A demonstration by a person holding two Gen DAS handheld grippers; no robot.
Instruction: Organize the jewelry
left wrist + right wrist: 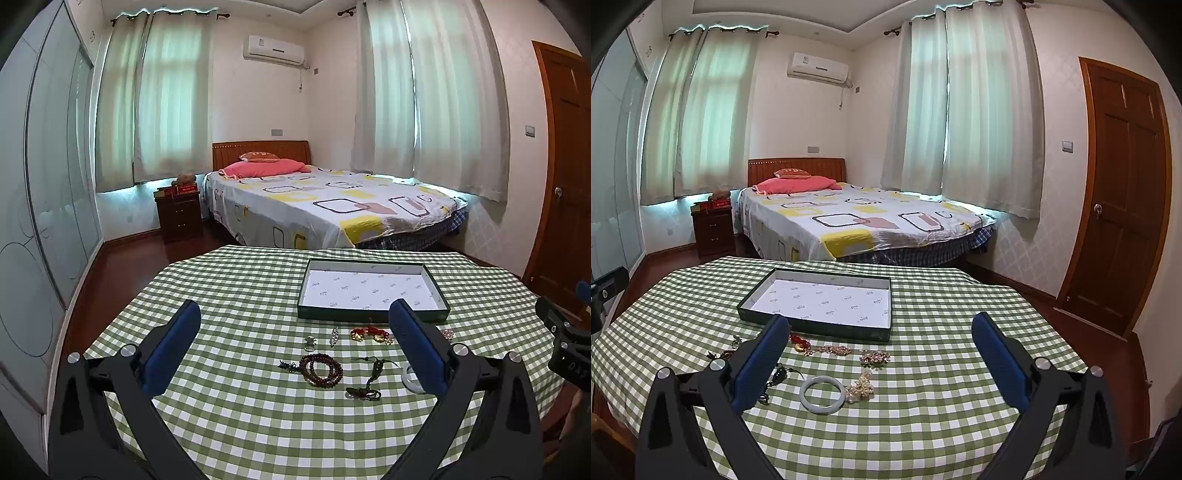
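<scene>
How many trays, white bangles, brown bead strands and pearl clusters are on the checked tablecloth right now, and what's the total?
Tray: 1
White bangle: 1
Brown bead strand: 1
Pearl cluster: 1
Total: 4

My right gripper hangs above the checked tabletop, jaws spread wide with nothing between them. At 12 o'clock lies the shallow tray, white inside. Just below my fingertips sits the pale bangle, with a pearl cluster touching it at 3 o'clock. A pink brooch lies beyond, and a red-gold charm near the tray's edge.
</scene>
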